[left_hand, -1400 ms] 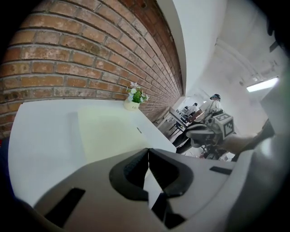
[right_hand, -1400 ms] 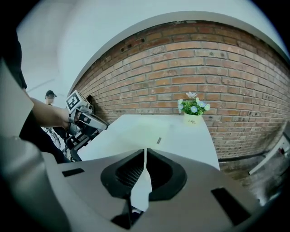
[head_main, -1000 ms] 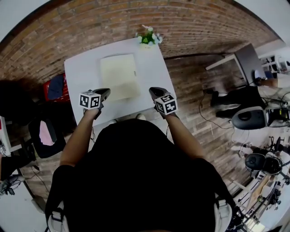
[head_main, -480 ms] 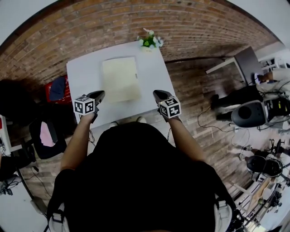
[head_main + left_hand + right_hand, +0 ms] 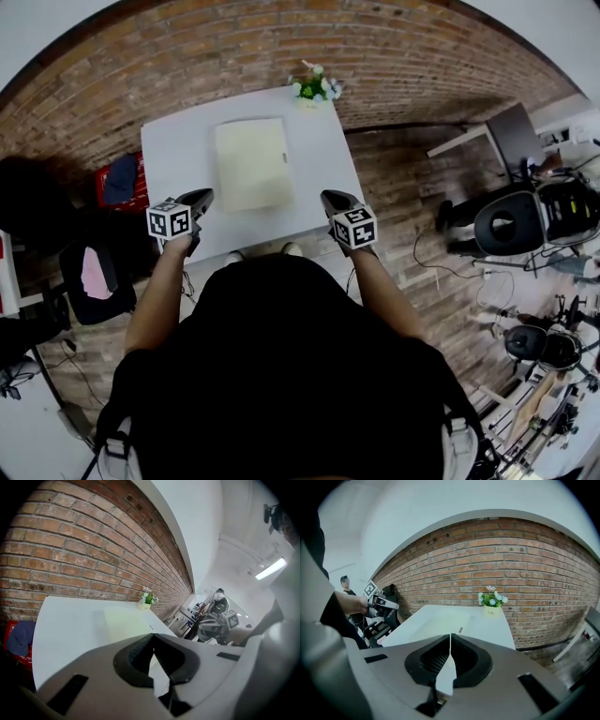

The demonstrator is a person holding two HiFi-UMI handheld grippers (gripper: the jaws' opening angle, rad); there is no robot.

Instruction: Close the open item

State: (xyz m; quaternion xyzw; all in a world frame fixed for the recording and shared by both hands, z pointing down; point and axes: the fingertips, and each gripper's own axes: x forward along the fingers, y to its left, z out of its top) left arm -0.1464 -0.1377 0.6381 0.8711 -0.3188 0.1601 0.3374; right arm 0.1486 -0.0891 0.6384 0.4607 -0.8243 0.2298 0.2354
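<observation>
1. While the person stands at the near end of the white rectangular table (image 5: 173, 155), the thing the task is about, a pale yellow flat folder-like item (image 5: 251, 164), lies in the middle of the tabletop. It's straight ahead of them and between the two tools.
2. The left gripper (image 5: 206, 196) has its jaws pressed together with nothing between them; in its own view only tabletop shows past the tips. The right gripper (image 5: 327, 197) is the same, pinched closed and empty.
3. Here's the bit that matters. The item's long axis runs away from the person, toward the small pot of white flowers (image 5: 314, 86) at the far end by the brick wall. So each gripper sits off one near corner of it, left gripper on the left, right gripper on the right, and neither touches it.
4. Distance-wise it's pretty much a tie. I'd guess the left one is a hair nearer its corner.
5. There's a little dark tab on the item's right long edge, which makes me think that side opens and the spine is on the left. If so, the right gripper is the one on the working side.
6. Honestly, it looks flat and single-layered from here. I can't spot any lifted cover or flap, so my read is it may already be shut.
</observation>
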